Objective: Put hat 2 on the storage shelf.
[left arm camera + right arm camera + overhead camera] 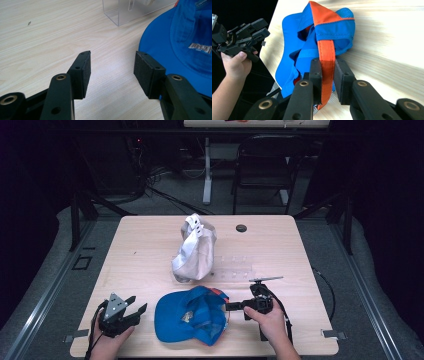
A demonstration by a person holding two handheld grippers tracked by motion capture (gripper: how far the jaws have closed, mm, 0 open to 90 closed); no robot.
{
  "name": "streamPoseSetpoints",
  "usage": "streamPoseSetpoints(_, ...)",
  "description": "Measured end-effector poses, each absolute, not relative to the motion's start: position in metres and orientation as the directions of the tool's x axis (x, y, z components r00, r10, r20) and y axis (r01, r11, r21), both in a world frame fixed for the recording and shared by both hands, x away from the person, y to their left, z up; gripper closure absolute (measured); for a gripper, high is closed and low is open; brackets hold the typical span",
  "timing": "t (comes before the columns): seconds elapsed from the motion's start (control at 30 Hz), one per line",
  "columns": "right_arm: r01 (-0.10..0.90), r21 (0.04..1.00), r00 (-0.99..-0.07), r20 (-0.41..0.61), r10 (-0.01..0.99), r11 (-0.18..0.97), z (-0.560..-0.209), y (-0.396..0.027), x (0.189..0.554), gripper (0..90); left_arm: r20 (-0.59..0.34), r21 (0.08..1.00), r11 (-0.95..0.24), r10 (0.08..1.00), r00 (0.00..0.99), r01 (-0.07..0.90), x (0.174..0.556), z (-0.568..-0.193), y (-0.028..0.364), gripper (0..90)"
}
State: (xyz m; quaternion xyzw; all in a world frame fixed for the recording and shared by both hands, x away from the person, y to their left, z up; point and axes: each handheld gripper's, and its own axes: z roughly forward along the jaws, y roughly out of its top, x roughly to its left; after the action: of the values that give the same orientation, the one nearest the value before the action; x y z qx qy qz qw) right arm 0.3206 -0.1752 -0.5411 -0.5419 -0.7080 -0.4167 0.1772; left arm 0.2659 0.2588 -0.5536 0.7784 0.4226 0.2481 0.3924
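The pale wooden bench (150, 245) carries a blue cap (187, 315) near its front edge, and a white cap (194, 251) just behind it. The right gripper (231, 307) is clamped on the blue cap's orange strap (326, 56). The left gripper (135, 305) hangs spread wide beside the brim, grasping nothing.

Blue cap (190, 37) front carries small embroidered logo, lettering too blurred to read. No other text legible.
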Motion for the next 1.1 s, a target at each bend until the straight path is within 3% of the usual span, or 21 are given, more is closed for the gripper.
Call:
streamPoseSetpoints(0.33, 0.923, 0.38, -0.328, 0.692, 0.643, 0.062, -0.538, -0.192, 0.322, 77.8, 0.054, 0.817, -0.34, 0.849, 0.525, 0.466, 0.266, -0.553, 0.258, 48.5)
streamPoseSetpoints(0.57, 0.932, 0.361, -0.312, 0.742, 0.593, 0.04, -0.535, -0.191, 0.322, 77.9, 0.055, 0.82, -0.338, 0.85, 0.524, 0.463, 0.267, -0.553, 0.258, 48.5)
streamPoseSetpoints(0.8, 0.941, 0.339, -0.276, 0.776, 0.567, -0.005, -0.509, -0.195, 0.327, 78.0, 0.052, 0.818, -0.336, 0.852, 0.522, 0.467, 0.267, -0.553, 0.259, 48.5)
streamPoseSetpoints(1.1, 0.963, 0.267, -0.238, 0.799, 0.552, 0.029, -0.474, -0.198, 0.335, 78.0, 0.049, 0.823, -0.328, 0.854, 0.517, 0.464, 0.267, -0.552, 0.263, 48.5)
